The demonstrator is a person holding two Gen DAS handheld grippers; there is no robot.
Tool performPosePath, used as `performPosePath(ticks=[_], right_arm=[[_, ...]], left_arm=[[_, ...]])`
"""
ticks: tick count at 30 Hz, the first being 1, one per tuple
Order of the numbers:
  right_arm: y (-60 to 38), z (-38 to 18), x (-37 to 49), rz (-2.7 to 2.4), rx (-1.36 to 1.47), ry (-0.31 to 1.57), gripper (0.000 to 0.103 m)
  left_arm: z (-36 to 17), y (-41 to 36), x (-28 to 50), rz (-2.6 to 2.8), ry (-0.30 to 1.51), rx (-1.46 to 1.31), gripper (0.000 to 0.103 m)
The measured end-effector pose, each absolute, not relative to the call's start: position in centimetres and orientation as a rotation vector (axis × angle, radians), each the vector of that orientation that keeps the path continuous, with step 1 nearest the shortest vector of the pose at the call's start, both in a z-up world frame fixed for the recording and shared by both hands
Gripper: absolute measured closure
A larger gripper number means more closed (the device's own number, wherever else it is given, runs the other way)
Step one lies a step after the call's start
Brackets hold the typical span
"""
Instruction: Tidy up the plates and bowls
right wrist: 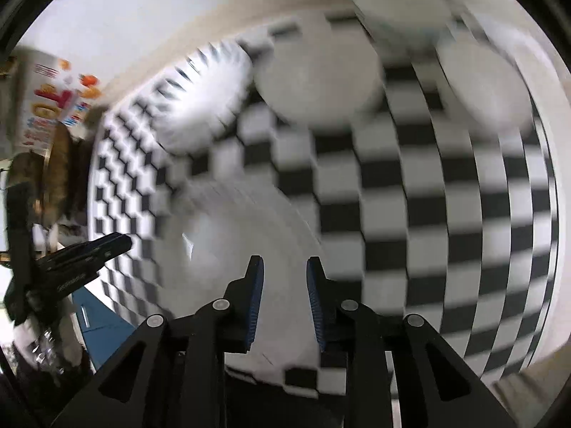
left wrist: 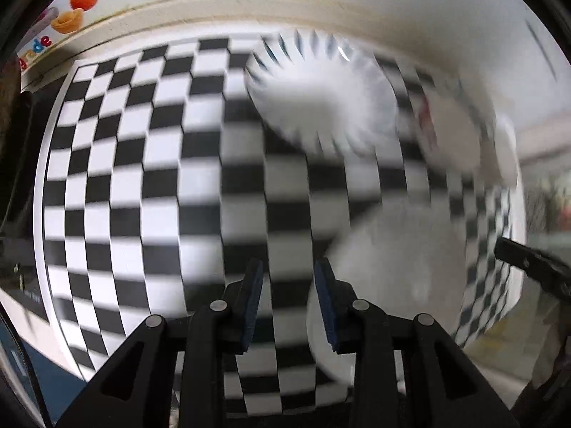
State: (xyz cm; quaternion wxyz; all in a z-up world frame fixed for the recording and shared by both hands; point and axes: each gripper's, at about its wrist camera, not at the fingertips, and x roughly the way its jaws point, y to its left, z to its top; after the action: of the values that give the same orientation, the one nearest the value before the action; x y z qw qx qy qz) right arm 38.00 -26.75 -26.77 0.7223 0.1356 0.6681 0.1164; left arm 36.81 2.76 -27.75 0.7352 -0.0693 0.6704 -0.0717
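Checkered mat [left wrist: 142, 178] under two open, empty tools [left wrist: 288, 271] [right wrist: 284, 267]

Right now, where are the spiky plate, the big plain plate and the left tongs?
Spiky plate [left wrist: 321, 96]: left wrist view, on its white middle.
Plain plate [right wrist: 242, 260]: right wrist view, on its bare center.
Left tongs [left wrist: 288, 301]: left wrist view, midway between the tips.

Left gripper [left wrist: 289, 267] points toward twelve o'clock, jaws parted, nothing between them; right gripper [right wrist: 285, 264] likewise parted and bare, pointing toward twelve o'clock
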Motion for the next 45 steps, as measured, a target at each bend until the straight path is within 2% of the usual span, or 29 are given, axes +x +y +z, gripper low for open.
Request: performPosePath(ticks=[5, 8, 14, 15, 18, 19, 21, 30, 45], right_arm=[[-22.9, -26.9, 48.5, 0.283, 0.246, 1.408, 0.067], [-21.2, -29.4, 54.2, 0.253, 0.215, 1.436, 0.067], [-19.3, -35.8, 60.3, 0.227, 0.157, 1.55, 0.068], [-19.2, -36.6, 60.7, 0.229, 0.159, 1.566, 0.068], [-18.7, -38.9, 61.3, 0.252, 0.16, 1.61, 0.082], [-18.6, -38.9, 61.4, 0.26, 0.169, 1.596, 0.082], [-18.4, -38.9, 61.6, 0.261, 0.155, 1.592, 0.082], [-18.8, -35.8, 60.0, 0.305, 0.137, 1.517, 0.09], [-21.2, -24.4, 54.1, 0.368, 0.124, 1.335, 0.091]], left_arm=[[-30.1, 5.8, 43.7, -0.104, 1.481, -0.274, 0.074], [-32.8, 6.2, 47.3, -0.125, 1.535, -0.347, 0.074], [-36.7, 6.0, 50.6, -0.136, 1.62, -0.413, 0.077], [-36.4, 5.9, 50.9, -0.136, 1.6, -0.406, 0.077], [-36.3, 5.3, 51.1, -0.149, 1.597, -0.396, 0.081], [-36.4, 5.0, 51.3, -0.151, 1.6, -0.39, 0.085], [-36.4, 4.1, 51.2, -0.138, 1.596, -0.348, 0.085], [-33.8, 2.9, 49.3, -0.092, 1.539, -0.317, 0.085], [-23.3, 1.3, 44.9, -0.122, 1.387, -0.247, 0.085]])
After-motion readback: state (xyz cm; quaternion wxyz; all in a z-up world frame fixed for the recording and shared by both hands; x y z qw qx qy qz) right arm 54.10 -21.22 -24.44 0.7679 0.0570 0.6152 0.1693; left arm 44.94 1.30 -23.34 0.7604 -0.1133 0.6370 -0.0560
